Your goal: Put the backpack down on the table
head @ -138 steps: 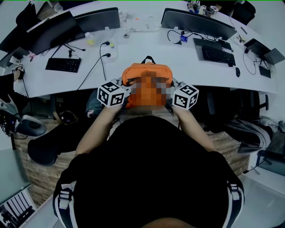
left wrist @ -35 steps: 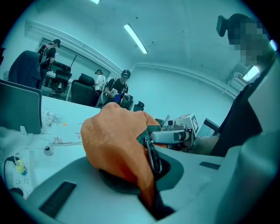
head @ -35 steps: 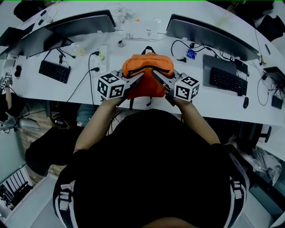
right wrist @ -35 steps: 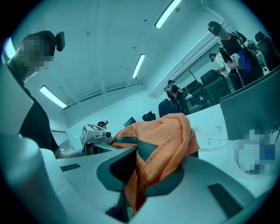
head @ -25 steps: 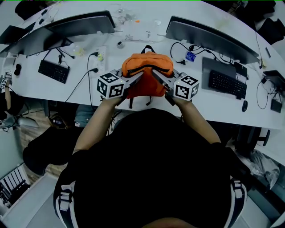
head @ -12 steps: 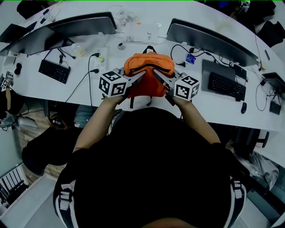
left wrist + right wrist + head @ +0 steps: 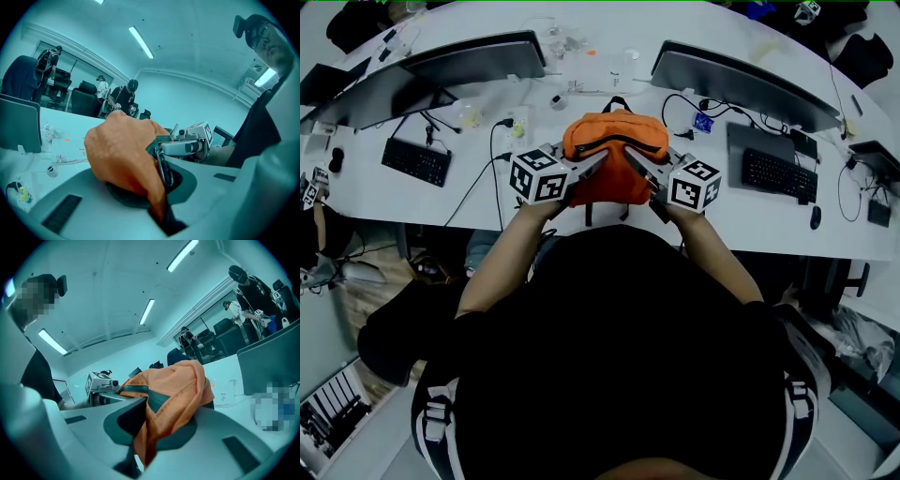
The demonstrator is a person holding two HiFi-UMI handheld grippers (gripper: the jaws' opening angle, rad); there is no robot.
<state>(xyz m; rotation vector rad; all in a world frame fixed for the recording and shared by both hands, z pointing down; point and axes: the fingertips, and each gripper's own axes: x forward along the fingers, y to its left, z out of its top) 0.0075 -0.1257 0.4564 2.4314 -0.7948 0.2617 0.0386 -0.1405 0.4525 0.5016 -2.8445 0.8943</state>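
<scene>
Backpack (image 7: 614,155), orange, upright near the tabletop (image 7: 750,220) front edge, straps (image 7: 587,214) dangling past it at 6 o'clock. Likely trouble on release: slumping back off that edge, or tipping toward the cable (image 7: 675,101) at 1 o'clock. Pinched at both flanks: left claw (image 7: 596,161) at its 9 o'clock, right claw (image 7: 632,159) at 3 o'clock, each clamped shut on orange fabric. Whether fully resting yet, unclear.

One backpack (image 7: 614,150), two grippers (image 7: 596,161) (image 7: 630,157) and one table (image 7: 750,225) were counted; on the table three monitors (image 7: 478,52) (image 7: 370,94) (image 7: 741,75), two keyboards (image 7: 417,161) (image 7: 778,173) and one mouse (image 7: 815,217) were counted, and three people (image 7: 49,65) (image 7: 101,86) (image 7: 124,96) were seen beyond it
</scene>
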